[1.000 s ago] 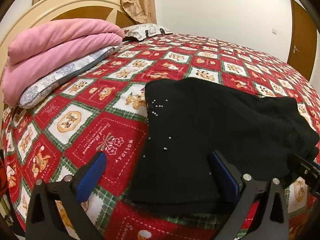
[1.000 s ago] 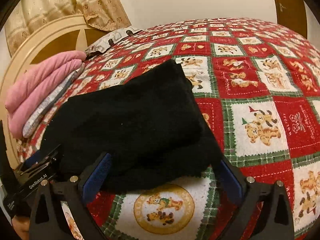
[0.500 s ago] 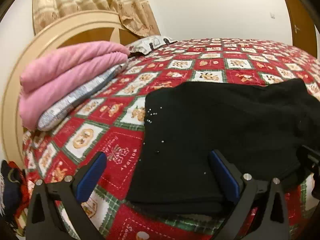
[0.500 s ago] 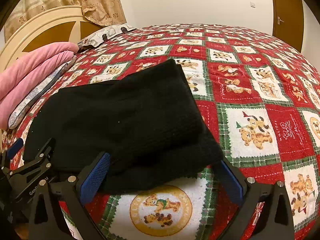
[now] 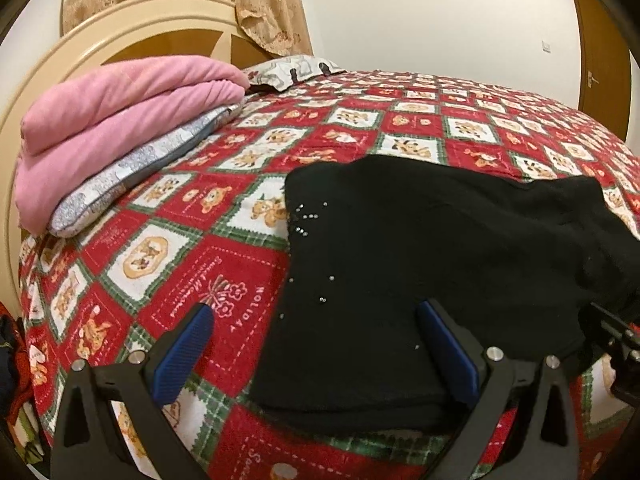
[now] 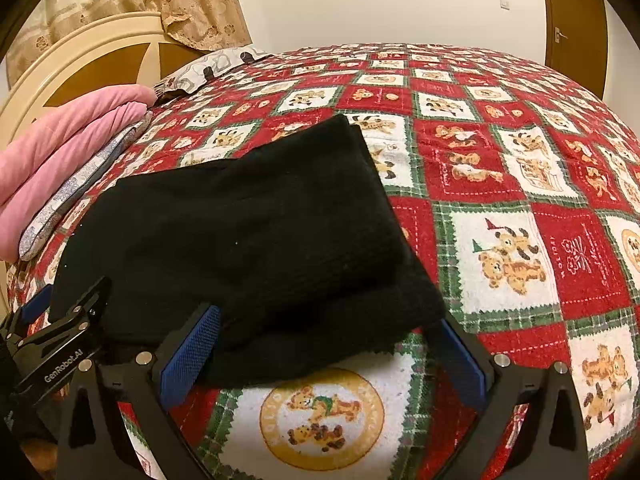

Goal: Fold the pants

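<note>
Black pants, folded into a thick rectangular bundle, lie flat on the red teddy-bear quilt, just ahead of both your grippers. Their long axis runs crosswise to your fingers, from the left gripper's side over to the right gripper's side. One short end, sprinkled with small silver studs, sits between and beyond your left gripper's blue pads, which are spread wide and hold nothing. The other short end reaches between your right gripper's fingers, also spread wide and empty; whether they touch the cloth is unclear. Far beyond your left fingers, a folded pink blanket rests on a patterned pillow by the headboard.
</note>
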The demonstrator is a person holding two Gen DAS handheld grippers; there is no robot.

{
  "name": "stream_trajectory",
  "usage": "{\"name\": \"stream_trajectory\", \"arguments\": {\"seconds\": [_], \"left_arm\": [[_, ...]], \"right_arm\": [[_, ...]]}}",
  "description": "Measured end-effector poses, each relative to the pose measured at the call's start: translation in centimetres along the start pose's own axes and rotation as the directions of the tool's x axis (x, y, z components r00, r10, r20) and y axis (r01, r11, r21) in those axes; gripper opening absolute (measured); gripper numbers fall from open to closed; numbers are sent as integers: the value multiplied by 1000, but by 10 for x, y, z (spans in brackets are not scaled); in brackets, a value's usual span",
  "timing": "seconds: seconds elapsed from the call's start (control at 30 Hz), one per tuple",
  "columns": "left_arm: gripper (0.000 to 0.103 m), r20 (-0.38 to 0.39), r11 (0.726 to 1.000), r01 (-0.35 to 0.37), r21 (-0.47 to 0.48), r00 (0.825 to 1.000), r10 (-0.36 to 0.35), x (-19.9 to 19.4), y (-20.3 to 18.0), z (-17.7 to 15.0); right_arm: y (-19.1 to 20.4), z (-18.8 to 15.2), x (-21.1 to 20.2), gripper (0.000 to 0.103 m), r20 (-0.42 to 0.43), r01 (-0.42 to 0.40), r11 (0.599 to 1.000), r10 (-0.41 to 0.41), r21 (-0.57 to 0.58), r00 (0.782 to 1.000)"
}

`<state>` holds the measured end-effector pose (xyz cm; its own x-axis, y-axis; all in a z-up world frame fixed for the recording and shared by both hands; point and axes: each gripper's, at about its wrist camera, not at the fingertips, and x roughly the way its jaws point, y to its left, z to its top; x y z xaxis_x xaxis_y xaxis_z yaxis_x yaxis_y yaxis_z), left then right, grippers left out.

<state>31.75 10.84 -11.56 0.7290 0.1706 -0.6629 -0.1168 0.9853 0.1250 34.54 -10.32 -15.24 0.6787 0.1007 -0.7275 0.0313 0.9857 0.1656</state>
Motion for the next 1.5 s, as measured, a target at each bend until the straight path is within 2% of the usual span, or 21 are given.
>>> {"name": "stream_trajectory", "arguments": {"seconds": [0.13,0.27,0.37,0.47,0.57,0.7,0.8,0.97,1.03,1.13,1.33,1.5], "left_arm": [[103,-36,999,35,-24,999,-36,-7,6,-2],[103,-70,992,76,-105,994,-84,-20,16,-12],[103,-42,993,83,-86,995,-87,-41,12,-18],[103,21,997,75,-29,997,-74,-71,5,-22],[103,85,997,72,-10,994,-71,-99,4,-23],[103,125,997,75,8,989,-75,-120,5,-22],[103,119,997,81,-8,990,-79,-128,10,-24],[103,139,995,98,-21,986,-94,-147,15,-33],[103,151,995,97,-20,984,-93,-154,17,-37],[103,154,994,104,-17,983,-100,-161,19,-44],[103,169,997,81,-2,982,-79,-176,22,-56],[103,177,999,39,35,983,-44,-190,24,-65]], "right_arm": [[-5,-3,-4,102,-27,-18,999,19,39,999],[-8,-14,-23,102,-33,-19,995,23,95,999],[-9,-28,-42,102,7,-63,989,63,134,998],[-9,-42,-68,102,74,-92,981,80,170,994],[-6,-53,-95,102,141,-118,975,92,186,986],[0,-65,-128,102,215,-105,983,72,148,974],[3,-74,-154,102,277,-68,992,36,106,960],[7,-90,-194,102,397,25,998,-46,59,917],[8,-95,-204,102,421,57,997,-70,43,905],[5,-99,-212,102,423,54,997,-72,56,903],[13,-110,-221,102,399,13,999,-27,39,916],[22,-114,-231,102,403,1,1000,-3,5,915]]}}
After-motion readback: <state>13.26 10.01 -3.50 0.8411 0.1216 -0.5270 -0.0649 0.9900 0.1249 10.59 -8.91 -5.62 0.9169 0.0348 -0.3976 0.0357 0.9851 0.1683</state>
